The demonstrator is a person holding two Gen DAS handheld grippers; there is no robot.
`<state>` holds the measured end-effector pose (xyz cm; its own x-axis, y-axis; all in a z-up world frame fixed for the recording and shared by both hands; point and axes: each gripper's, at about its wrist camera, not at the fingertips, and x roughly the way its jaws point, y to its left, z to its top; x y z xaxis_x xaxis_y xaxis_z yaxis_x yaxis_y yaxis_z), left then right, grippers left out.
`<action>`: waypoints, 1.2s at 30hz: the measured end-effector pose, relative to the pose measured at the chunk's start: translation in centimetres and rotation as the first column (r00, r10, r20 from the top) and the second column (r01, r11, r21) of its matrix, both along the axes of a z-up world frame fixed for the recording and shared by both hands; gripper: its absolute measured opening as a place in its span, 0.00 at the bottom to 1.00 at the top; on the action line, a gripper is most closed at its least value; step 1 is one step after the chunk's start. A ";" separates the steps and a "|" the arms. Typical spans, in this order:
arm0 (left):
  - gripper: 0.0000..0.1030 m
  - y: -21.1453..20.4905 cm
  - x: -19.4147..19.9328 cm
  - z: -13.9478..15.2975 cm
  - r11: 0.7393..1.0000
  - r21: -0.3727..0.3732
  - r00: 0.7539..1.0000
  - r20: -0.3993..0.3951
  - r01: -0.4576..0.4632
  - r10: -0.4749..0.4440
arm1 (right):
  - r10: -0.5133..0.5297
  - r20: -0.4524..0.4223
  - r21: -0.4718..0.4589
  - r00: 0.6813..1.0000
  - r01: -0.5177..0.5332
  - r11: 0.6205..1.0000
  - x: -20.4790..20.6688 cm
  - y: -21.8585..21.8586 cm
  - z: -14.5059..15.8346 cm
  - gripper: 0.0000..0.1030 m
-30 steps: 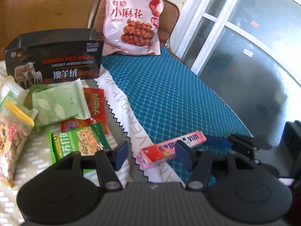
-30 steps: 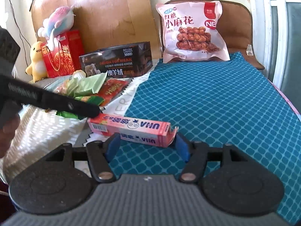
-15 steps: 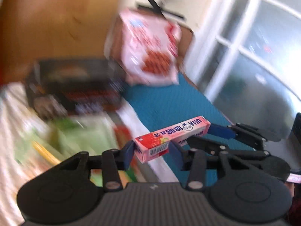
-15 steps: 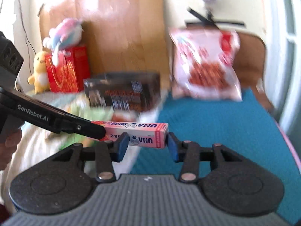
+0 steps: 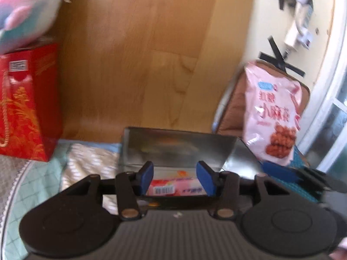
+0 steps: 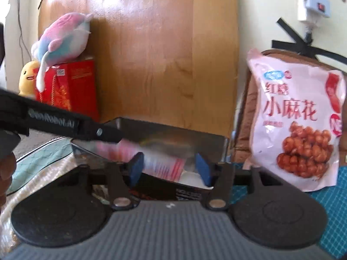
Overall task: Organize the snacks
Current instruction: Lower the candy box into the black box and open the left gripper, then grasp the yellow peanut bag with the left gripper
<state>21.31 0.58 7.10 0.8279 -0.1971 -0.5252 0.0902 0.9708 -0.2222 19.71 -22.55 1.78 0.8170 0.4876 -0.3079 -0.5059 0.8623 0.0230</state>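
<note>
Opening fingers [image 5: 146,176] over pink candy box [image 5: 173,186] inside black box [image 5: 180,147]

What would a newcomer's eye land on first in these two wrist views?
Probably the big pink snack bag, propped upright against a brown cushion at the right. Next, the pink candy box lying inside the open dark box, seen between the blue pads of the left hand-held gripper, whose jaws are opening and do not touch it. At far left, a pastel plush toy sits on a red gift box.
</note>
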 end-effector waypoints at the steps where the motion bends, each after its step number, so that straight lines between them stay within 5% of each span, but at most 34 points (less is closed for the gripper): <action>1: 0.46 1.0 -0.6 0.1 0.999 -0.003 0.999 0.037 -0.038 0.038 | -0.009 0.001 0.038 1.000 0.009 0.999 -0.6 -1.0 0.2 0.61; 3: 0.50 3.2 -0.8 0.0 0.992 -0.020 0.990 0.058 -0.127 0.128 | -0.023 -0.008 0.087 1.000 0.023 0.996 -2.0 -3.1 -0.1 0.62; 6: 0.46 6.0 0.2 -1.4 0.983 -0.089 0.986 -0.044 -0.161 0.158 | 0.006 -0.059 0.090 0.998 0.000 0.996 -3.8 -4.9 -1.2 0.58; 8: 0.40 6.3 0.8 -2.5 0.982 -0.110 0.985 -0.100 -0.151 0.140 | 0.026 -0.117 0.062 0.993 -0.019 0.998 -3.5 -4.7 -2.0 0.28; 10: 0.41 5.8 0.7 -3.1 0.985 -0.121 0.988 -0.102 -0.126 0.114 | 0.022 -0.144 0.028 0.989 -0.019 0.999 -2.7 -4.0 -2.5 0.18; 19: 0.42 3.2 -1.0 -1.7 0.995 -0.077 0.996 -0.066 -0.069 0.064 | -0.024 -0.164 -0.017 0.986 0.022 1.000 0.5 -1.5 -2.7 0.20; 22: 0.53 3.9 -2.7 -1.5 0.996 -0.072 0.998 -0.039 -0.058 0.056 | 0.074 -0.214 0.080 0.974 -0.058 0.995 -1.3 -2.3 -2.7 0.25; 26: 0.80 4.7 -4.9 -3.5 0.992 -0.042 0.990 -0.076 -0.119 0.116 | 0.159 -0.255 0.148 0.954 -0.124 0.981 -3.2 -2.2 -2.8 0.49; 30: 0.66 5.1 -6.0 -6.6 0.990 -0.108 0.978 -0.197 -0.093 0.070 | 0.206 -0.305 0.113 0.930 -0.179 0.977 -4.2 -0.6 -4.0 0.49; 32: 0.57 4.1 -7.7 -6.7 0.995 -0.081 0.984 -0.172 -0.056 0.042 | 0.218 -0.283 0.084 0.934 -0.203 0.976 -5.5 -0.4 -4.2 0.43; 36: 0.56 1.8 -11.0 -6.7 0.999 -0.040 0.987 -0.159 0.004 -0.010 | 0.168 -0.233 0.032 0.958 -0.165 0.986 -8.2 -1.4 -4.3 0.38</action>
